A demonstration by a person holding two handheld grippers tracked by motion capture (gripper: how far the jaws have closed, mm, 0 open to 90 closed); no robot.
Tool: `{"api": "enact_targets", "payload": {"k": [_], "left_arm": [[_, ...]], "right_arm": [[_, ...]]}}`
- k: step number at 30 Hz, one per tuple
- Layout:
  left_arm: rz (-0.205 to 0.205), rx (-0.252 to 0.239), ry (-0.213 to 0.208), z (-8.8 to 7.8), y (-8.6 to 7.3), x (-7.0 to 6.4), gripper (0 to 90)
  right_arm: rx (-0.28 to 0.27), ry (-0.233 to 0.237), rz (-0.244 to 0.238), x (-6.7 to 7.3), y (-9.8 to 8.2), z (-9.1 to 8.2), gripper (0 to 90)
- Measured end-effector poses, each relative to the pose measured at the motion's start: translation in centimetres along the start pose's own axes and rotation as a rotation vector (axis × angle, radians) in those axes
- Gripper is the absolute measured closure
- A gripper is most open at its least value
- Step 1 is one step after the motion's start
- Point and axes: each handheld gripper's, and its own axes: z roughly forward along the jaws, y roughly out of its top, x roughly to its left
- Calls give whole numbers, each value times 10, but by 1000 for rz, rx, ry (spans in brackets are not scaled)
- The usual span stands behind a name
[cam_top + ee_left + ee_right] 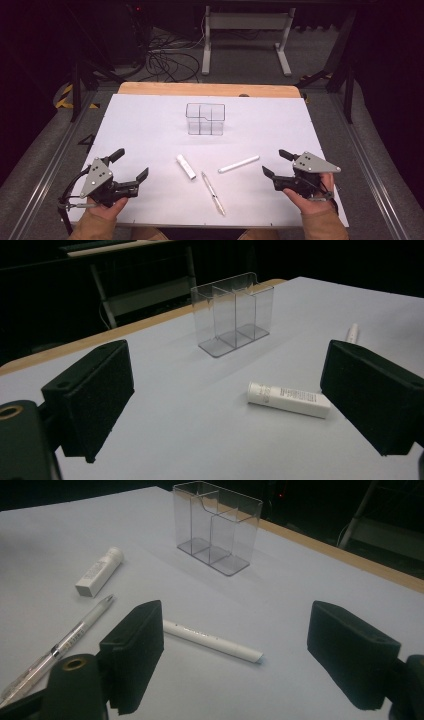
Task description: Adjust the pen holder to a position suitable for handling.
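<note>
White counter [150, 130] holds a clear organizer [205, 119] mid-far, while both grippers, left [131, 166] and right [274, 163], wait released near its front edge, likely about to pick the white tube [186, 166].

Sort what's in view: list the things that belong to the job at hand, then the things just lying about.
Belongs to the job:
- clear organizer, standing upright, compartments empty
- white tube
- clear pen
- white marker
- left claw, open
- right claw, open

Just lying about:
- white table frame on the floor beyond the table
- cables on the floor
</note>
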Motion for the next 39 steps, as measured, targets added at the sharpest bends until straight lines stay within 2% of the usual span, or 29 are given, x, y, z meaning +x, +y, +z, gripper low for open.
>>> {"api": "enact_targets", "payload": {"k": [7, 25, 39], "left_arm": [[15, -6, 9, -1, 1, -1, 78], [18, -2, 17, -2, 2, -2, 78], [23, -2, 14, -2, 1, -3, 79]], "right_arm": [[3, 10, 1, 1, 0, 1, 236], [0, 38, -2, 6, 6, 4, 210], [20, 111, -31, 22, 32, 31, 205]]}}
